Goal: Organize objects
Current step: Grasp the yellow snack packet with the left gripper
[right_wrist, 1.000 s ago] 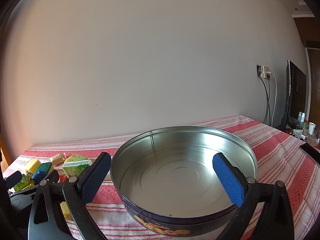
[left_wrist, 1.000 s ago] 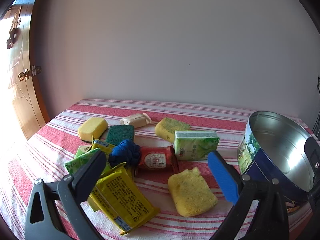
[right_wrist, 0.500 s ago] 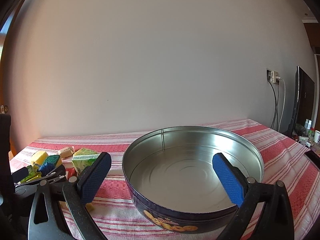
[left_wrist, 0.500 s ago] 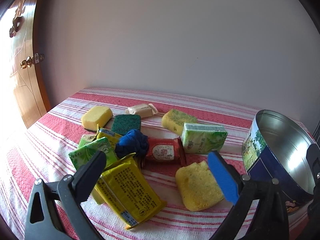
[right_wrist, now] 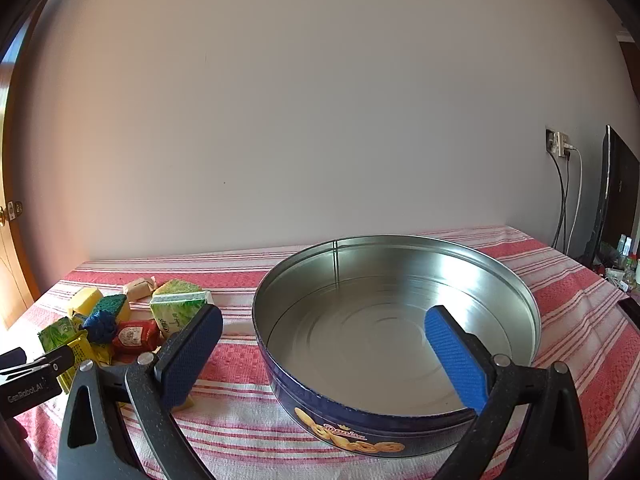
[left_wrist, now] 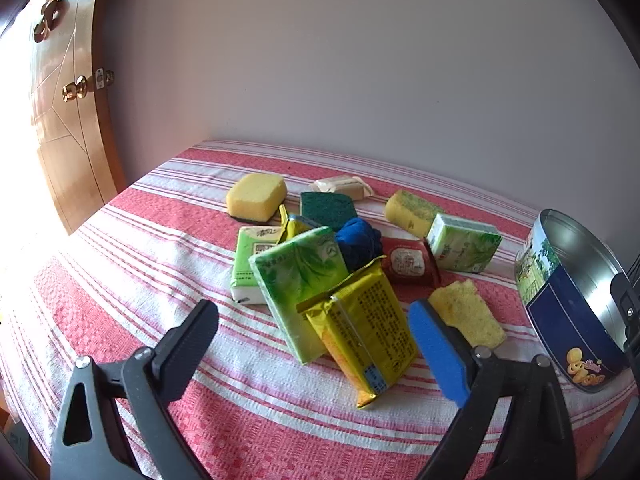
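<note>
Left wrist view: the left gripper (left_wrist: pixel 312 330) hovers above the table (left_wrist: pixel 132 240) with its jaws wide and nothing between them. It faces a loose pile near the table's middle. The yellow packet (left_wrist: pixel 362 332) lies nearest, leaning on a green tissue pack (left_wrist: pixel 300 280); this makes it the likely first pick. Behind these lie a blue cloth (left_wrist: pixel 356 242), a red packet (left_wrist: pixel 408 262), a second tissue pack (left_wrist: pixel 464 246) and several sponges (left_wrist: pixel 256 196). One torn sponge (left_wrist: pixel 468 314) sits partly behind the blue finger pad (left_wrist: pixel 438 352). The tin (left_wrist: pixel 560 300) stands toward the table's right edge, clear of the pile.

Right wrist view: the right gripper (right_wrist: pixel 320 356) also stands wide and empty, held over the near rim of the tin (right_wrist: pixel 500 264). The tin appears empty, though glare on its floor limits certainty. Its position beside the pile suits it as the collecting container. The pile (right_wrist: pixel 120 320) lies toward the table's left edge, with the left gripper's tip at the frame's lower left.
</note>
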Tool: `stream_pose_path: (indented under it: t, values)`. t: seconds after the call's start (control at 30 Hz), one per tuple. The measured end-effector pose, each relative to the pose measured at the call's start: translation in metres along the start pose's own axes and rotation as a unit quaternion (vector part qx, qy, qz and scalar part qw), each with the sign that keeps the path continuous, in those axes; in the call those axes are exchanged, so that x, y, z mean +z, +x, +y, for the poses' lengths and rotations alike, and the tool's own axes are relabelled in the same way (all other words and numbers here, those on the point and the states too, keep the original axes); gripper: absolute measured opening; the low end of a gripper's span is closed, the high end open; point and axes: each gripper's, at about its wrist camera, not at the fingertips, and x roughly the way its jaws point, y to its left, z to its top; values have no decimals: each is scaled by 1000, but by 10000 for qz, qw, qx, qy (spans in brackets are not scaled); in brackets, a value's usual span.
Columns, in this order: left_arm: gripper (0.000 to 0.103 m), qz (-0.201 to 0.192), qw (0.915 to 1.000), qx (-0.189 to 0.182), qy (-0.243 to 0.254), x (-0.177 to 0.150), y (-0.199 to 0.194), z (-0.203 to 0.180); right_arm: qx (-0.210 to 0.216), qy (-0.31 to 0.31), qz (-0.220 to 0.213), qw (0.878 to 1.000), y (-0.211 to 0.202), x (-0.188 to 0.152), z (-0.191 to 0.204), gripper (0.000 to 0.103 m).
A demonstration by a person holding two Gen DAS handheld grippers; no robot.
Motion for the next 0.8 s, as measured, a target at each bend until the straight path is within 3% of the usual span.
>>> stream_pose_path:
  t: [0.23,0.3,0.5,0.6,0.8]
  values:
    - [83,645,9979,-80,-6,-3,32,-24,194,105,154,9996,3,-1,-1,103]
    - [63,621,9980,-107,96,-4,33,-28,276,85,111,9995,1,-1,1,103]
    - [37,627,9949,-794,25,-4,31,-17,269,-165,61,9995,0,-1,11,103]
    - [34,595,9933,-986,69,-3,27,-5,271,-191,29,9994,1,0,11,102]
    - [25,485,9953,-826,149,-2,15,18,328,-289,12,9990,0,-1,15,102]
